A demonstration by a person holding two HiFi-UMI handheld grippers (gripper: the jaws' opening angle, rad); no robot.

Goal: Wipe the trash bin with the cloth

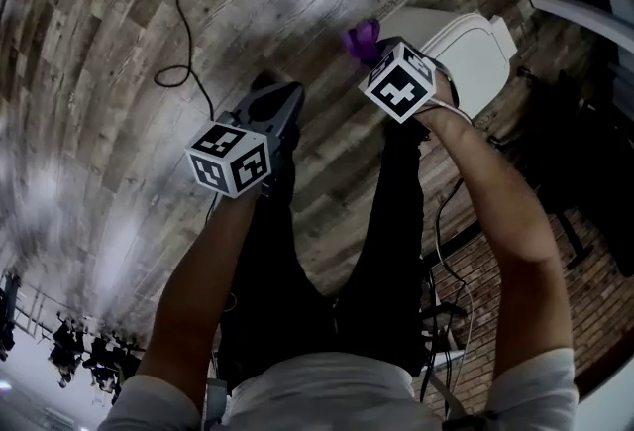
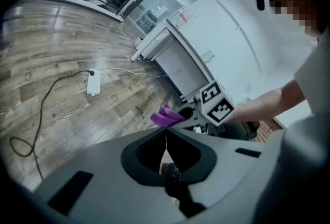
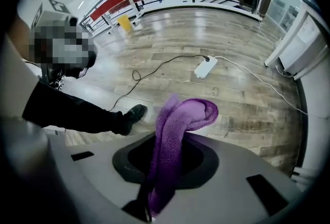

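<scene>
The white trash bin (image 1: 466, 48) with its lid down stands on the wood floor at the upper right of the head view. My right gripper (image 1: 369, 51) is held just left of the bin and is shut on a purple cloth (image 1: 361, 40). In the right gripper view the cloth (image 3: 178, 125) hangs folded out of the jaws and hides the fingertips. My left gripper (image 1: 284, 97) hovers over the floor left of the bin, shut and holding nothing. In the left gripper view its jaws (image 2: 166, 133) meet in a thin line, and the cloth (image 2: 165, 117) shows beyond them.
A white power strip (image 2: 93, 83) with a black cable (image 1: 183, 23) lies on the floor ahead. A white cabinet (image 2: 172, 58) stands further off. The person's legs and a black shoe (image 3: 135, 112) are below the grippers. A brick wall (image 1: 495, 270) is at the right.
</scene>
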